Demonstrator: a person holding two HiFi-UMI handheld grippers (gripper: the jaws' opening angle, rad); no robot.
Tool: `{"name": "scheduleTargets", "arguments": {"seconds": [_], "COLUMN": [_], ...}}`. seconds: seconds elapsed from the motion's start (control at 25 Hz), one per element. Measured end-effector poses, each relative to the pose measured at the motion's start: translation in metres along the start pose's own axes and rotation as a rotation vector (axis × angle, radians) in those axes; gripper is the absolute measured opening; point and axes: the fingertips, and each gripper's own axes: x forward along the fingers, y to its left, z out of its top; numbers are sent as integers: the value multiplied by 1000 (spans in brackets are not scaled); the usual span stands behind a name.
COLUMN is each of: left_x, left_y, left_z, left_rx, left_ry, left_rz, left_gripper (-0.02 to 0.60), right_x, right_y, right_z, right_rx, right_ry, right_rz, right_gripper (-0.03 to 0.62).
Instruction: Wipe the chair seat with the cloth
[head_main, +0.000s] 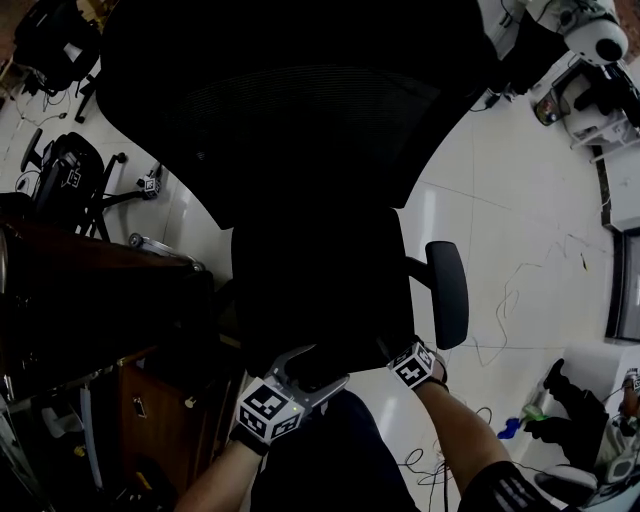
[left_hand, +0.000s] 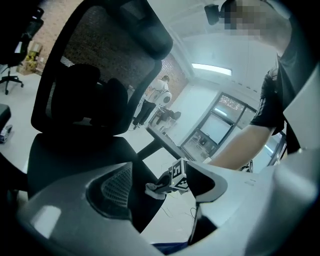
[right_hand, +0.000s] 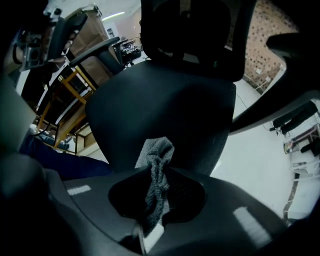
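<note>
A black office chair fills the head view, its seat (head_main: 320, 290) below the mesh backrest (head_main: 290, 100). My right gripper (head_main: 405, 358) is at the seat's front right edge, shut on a grey cloth (right_hand: 157, 160) that hangs from the jaws onto the seat (right_hand: 165, 110). My left gripper (head_main: 312, 365) is at the seat's front edge, open and empty. Through its gap the left gripper view shows the right gripper (left_hand: 176, 179) with the cloth (left_hand: 155, 190) at the seat's edge (left_hand: 90, 155).
The chair's armrest (head_main: 447, 293) sticks out to the right of the seat. A wooden desk (head_main: 100, 290) stands close on the left, with other chairs (head_main: 70, 170) behind it. Cables (head_main: 510, 300) trail over the white floor on the right.
</note>
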Motion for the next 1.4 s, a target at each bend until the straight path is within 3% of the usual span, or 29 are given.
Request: {"name": "scheduleTargets", "arguments": {"seconds": [0.2, 0.36, 0.6, 0.84, 1.16, 1.4], "left_x": [-18, -45, -84, -126, -206, -269], "left_y": [-5, -14, -40, -96, -167, -208], "left_z": [12, 29, 58, 75, 50, -11], "left_rx": [9, 26, 58, 103, 197, 233], "left_ry": [-12, -32, -65, -98, -172, -187], "left_rz": [26, 69, 134, 105, 43, 24], "left_gripper": [360, 360, 362, 360, 361, 360], "right_x": [-44, -100, -182, -270, -362, -416], "right_y": [19, 44, 91, 142, 206, 272], "right_z": [42, 82, 116, 138, 130, 94], "right_rx": [111, 128, 58, 63, 170, 303], "right_ry": [-242, -424, -578, -727, -946, -1091], "right_rz": [97, 165, 249, 286, 221, 180], "right_gripper": [46, 46, 46, 46, 46, 46]}}
